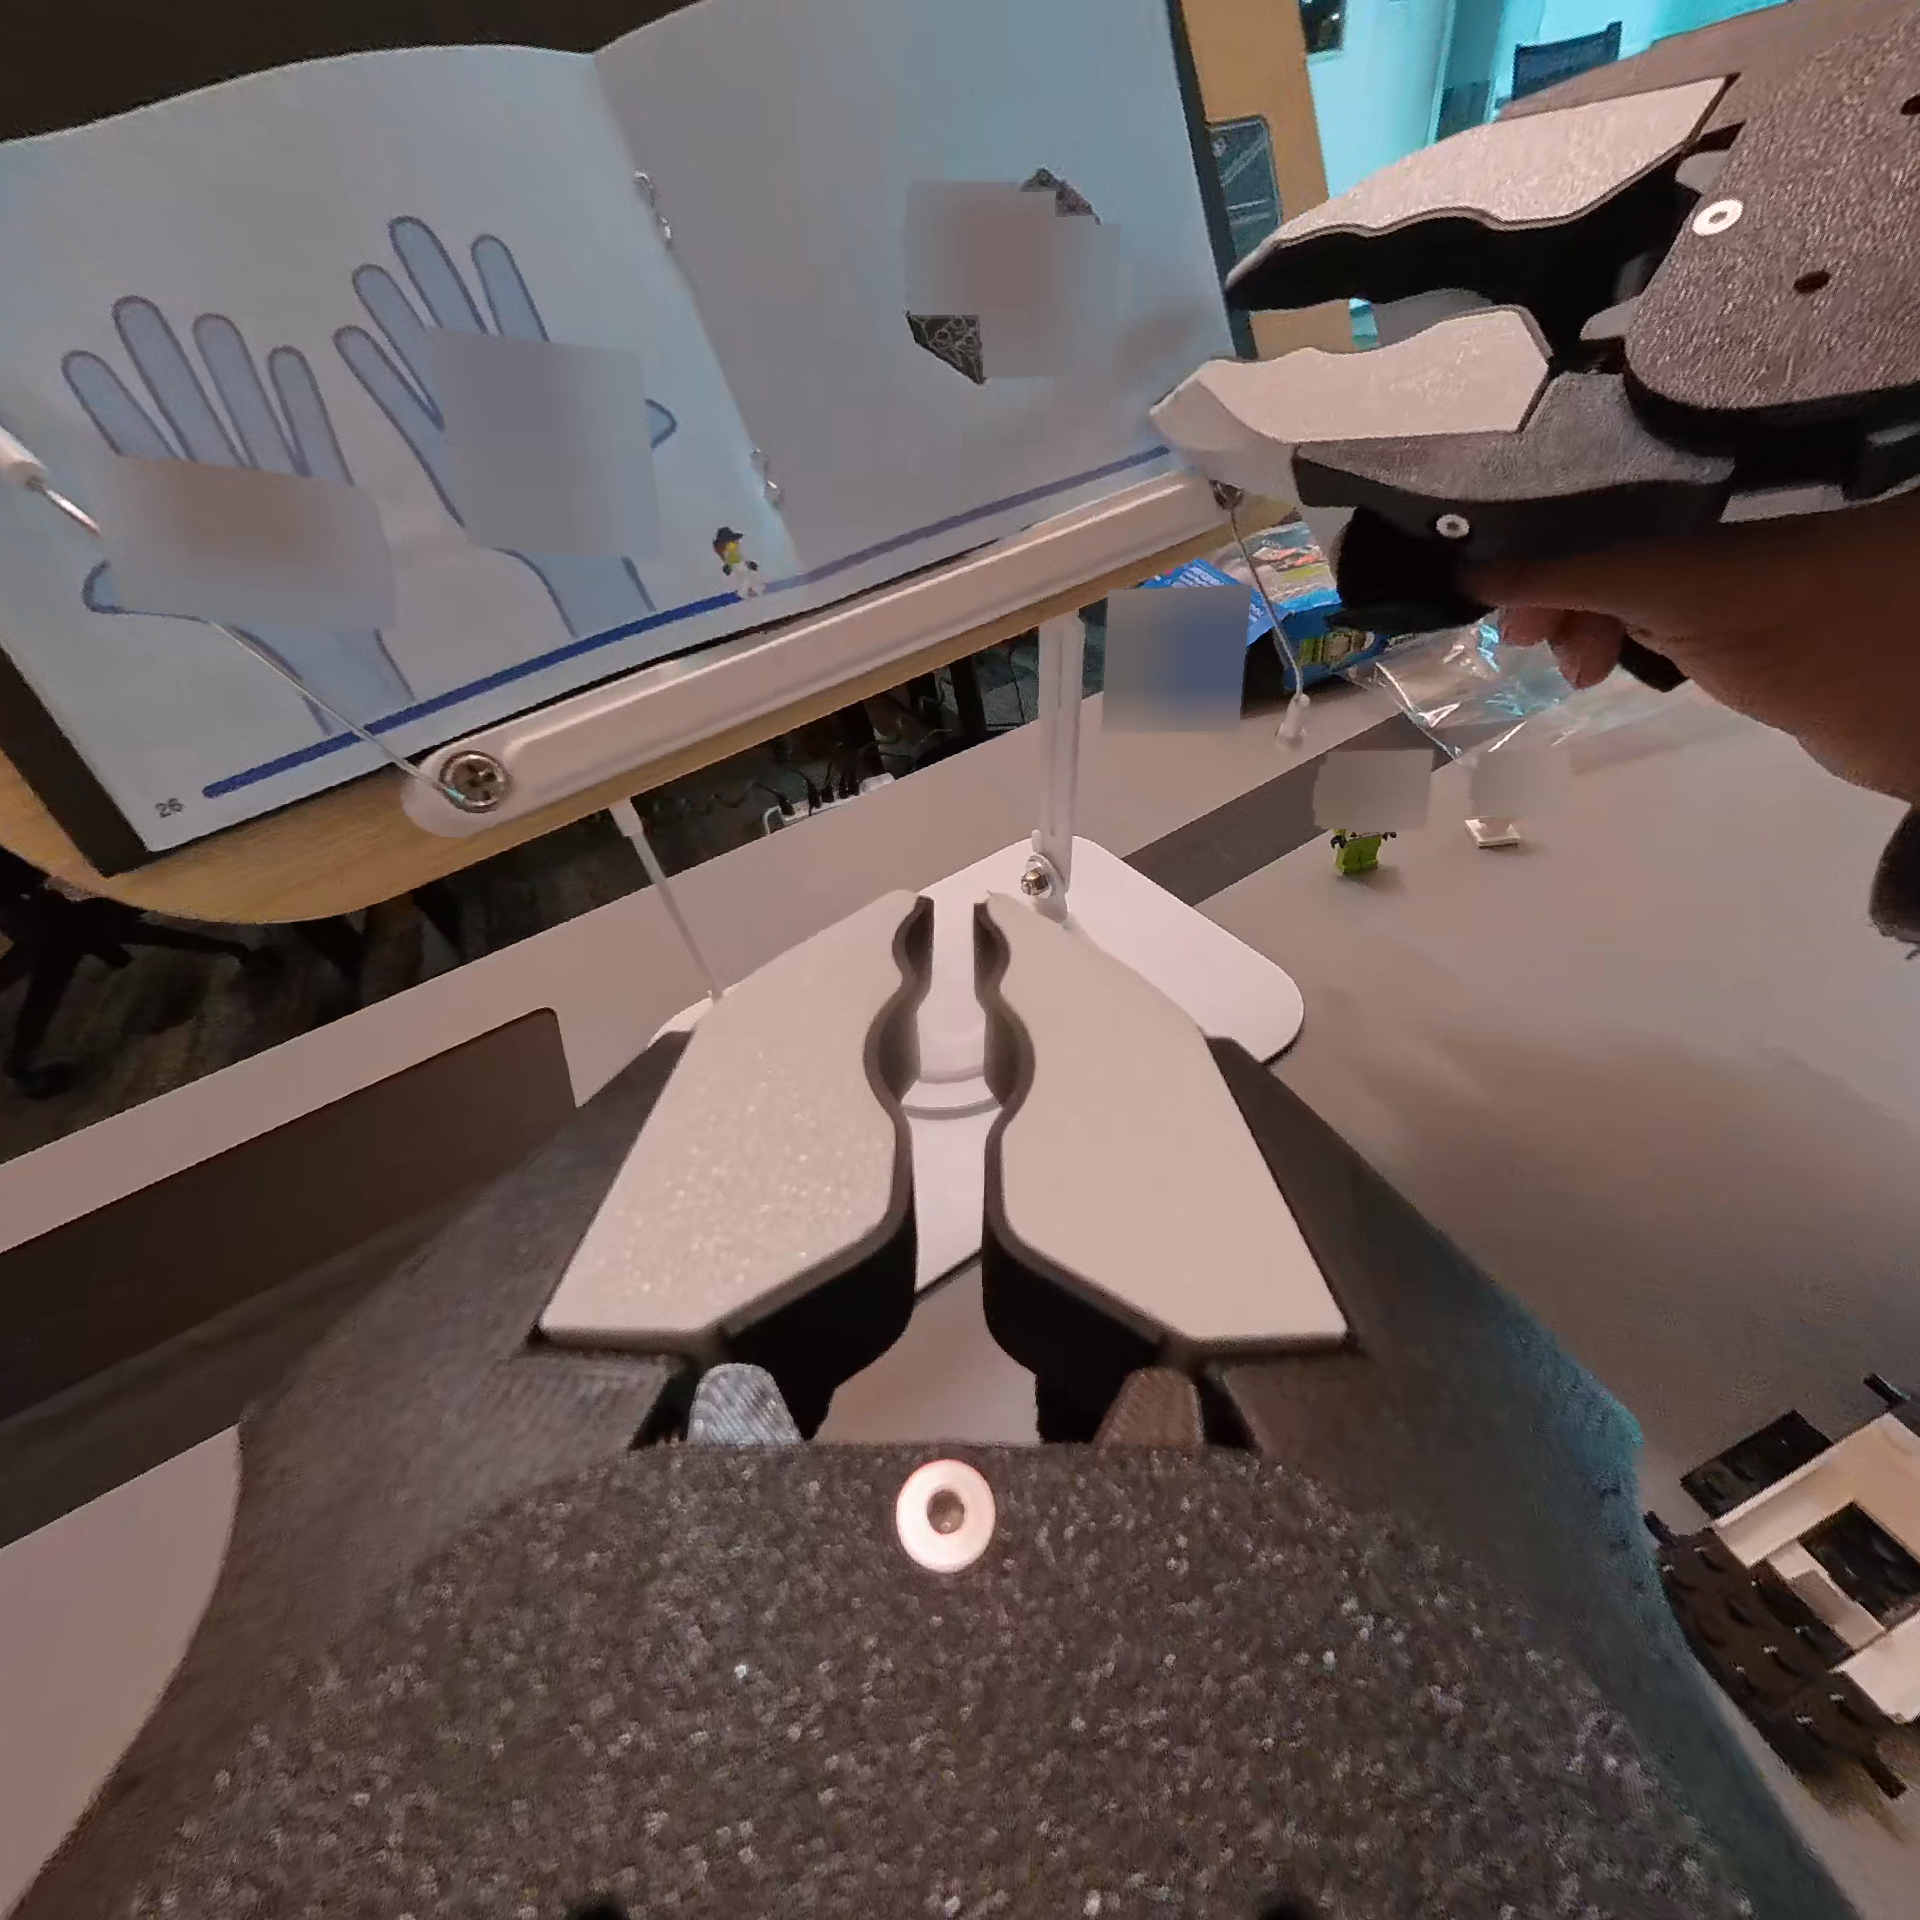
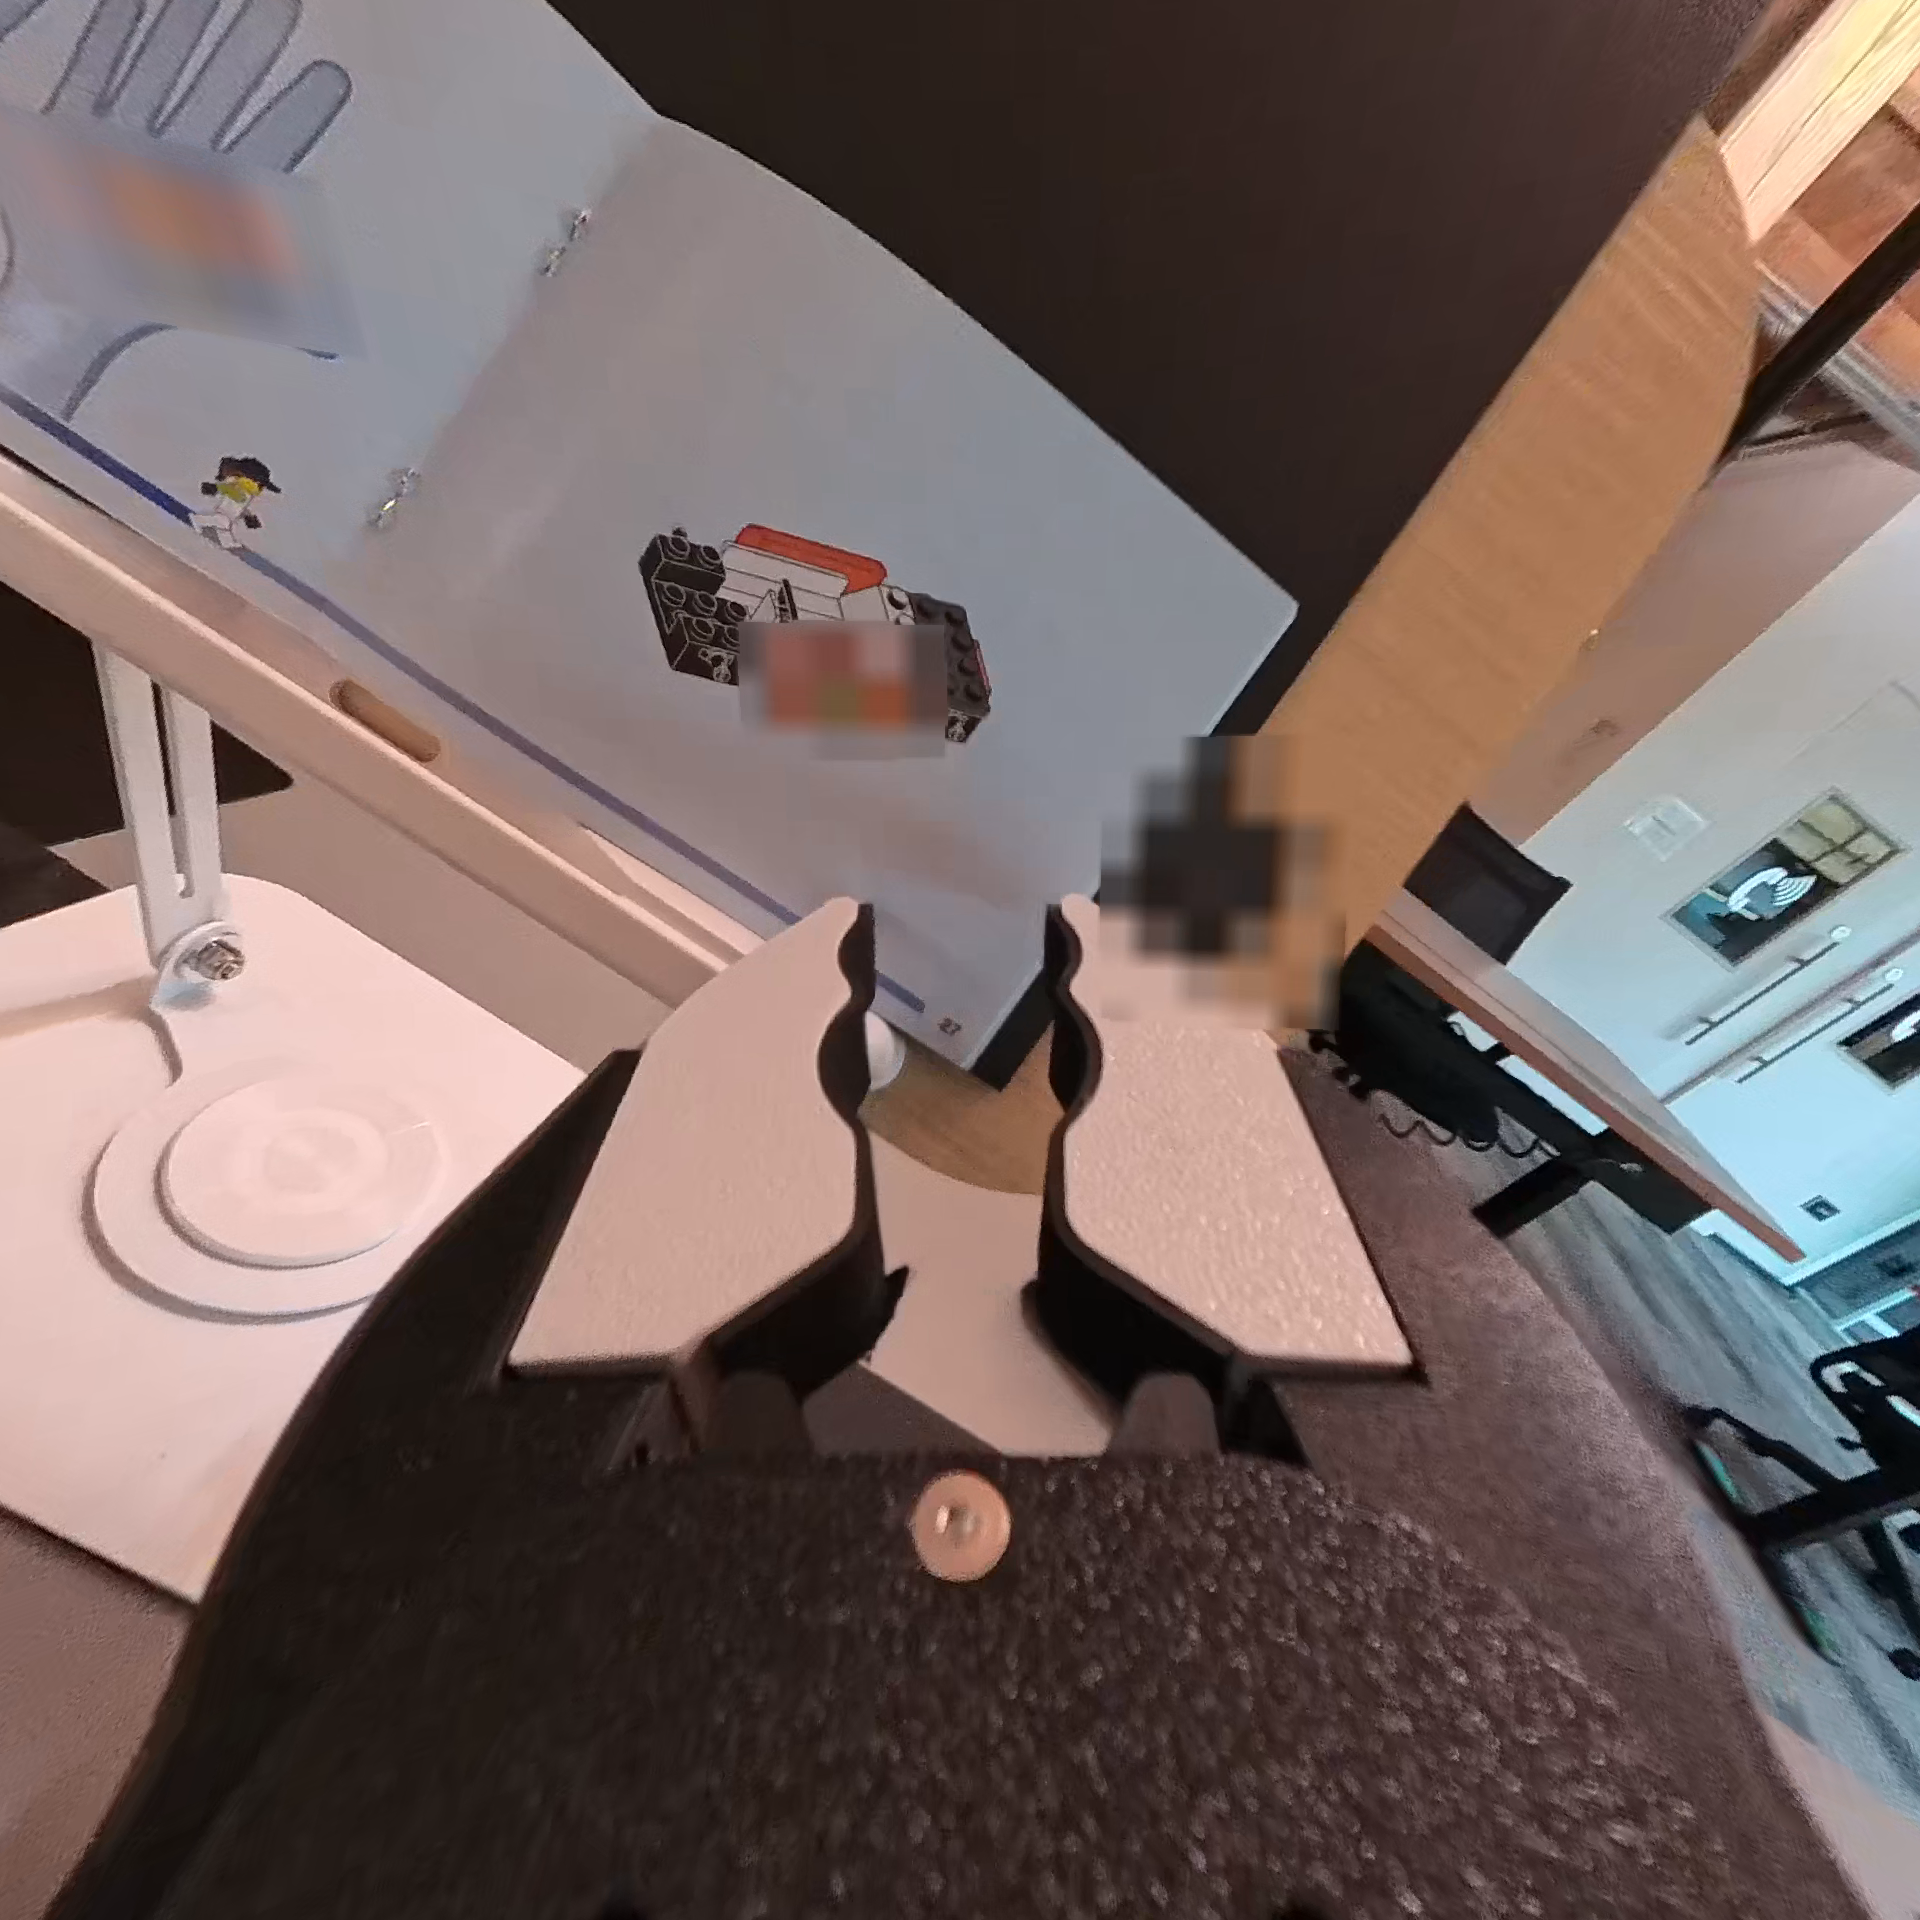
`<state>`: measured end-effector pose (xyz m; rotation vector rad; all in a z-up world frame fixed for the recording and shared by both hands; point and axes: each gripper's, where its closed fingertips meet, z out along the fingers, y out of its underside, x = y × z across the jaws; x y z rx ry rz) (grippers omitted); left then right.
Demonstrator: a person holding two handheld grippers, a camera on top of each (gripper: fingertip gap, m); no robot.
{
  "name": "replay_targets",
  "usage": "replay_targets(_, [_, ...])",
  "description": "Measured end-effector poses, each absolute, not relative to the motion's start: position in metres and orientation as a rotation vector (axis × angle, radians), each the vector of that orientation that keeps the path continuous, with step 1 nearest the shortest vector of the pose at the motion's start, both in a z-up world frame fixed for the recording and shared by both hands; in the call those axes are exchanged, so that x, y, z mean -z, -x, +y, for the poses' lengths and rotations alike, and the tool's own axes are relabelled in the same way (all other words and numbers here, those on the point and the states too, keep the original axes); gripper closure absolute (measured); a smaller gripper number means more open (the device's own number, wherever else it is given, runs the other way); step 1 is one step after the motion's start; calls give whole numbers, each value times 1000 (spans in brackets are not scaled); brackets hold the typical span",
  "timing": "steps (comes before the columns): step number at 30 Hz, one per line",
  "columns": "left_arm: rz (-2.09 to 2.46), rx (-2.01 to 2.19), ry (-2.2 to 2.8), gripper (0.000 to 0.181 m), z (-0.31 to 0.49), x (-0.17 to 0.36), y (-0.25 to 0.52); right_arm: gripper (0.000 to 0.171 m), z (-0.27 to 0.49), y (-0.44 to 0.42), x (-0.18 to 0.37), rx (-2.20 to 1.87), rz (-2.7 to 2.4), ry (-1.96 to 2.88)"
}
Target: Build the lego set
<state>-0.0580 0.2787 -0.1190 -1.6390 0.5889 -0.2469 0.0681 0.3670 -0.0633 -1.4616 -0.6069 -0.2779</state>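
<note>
Both tongs were empty and parted, the right gripper (image 2: 956,935) reaching the instruction booklet (image 2: 831,416)'s lower corner, probably to turn the page, while the left gripper (image 1: 954,920) waited and the half-built lego model (image 1: 1808,1579) sat on the table (image 1: 1558,1039).

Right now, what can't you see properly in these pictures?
- Lego model: left wrist view, cut off by the right edge.
- Green figure: left wrist view, too small, top under a blur patch.
- Booklet drawing: right wrist view, partly under a blur patch.
- Booklet's bottom corner: right wrist view, behind the right tool.
- Loose bricks: none in view.
</note>
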Motion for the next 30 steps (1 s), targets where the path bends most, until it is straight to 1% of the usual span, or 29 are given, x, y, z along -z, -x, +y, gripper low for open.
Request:
replay_targets(9, [638,238,1619,173,274,119,46,138,359,-81,67,172,-540,1507])
replay_targets(14, [670,210,1561,171,280,98,31,138,361,-86,69,165,-528,1518])
replay_targets(17, [675,162,1535,171,297,82,27,138,363,-87,70,158,-521,1527])
replay_targets(22, [695,42,1576,172,348,56,21,138,365,-89,72,128,-508,1545])
replay_targets(25, [780,-17,1681,173,369,65,12,138,362,-91,73,84,-489,1549])
replay_targets(26, [782,-32,1675,178,372,63,12,138,359,-93,72,66,-477,1547])
replay_targets(28, [787,-45,1681,178,375,63,11,138,352,-98,68,14,-441,1549])
replay_targets(30, [787,-59,1675,178,375,63,11,139,340,-97,70,-138,-384,1591])
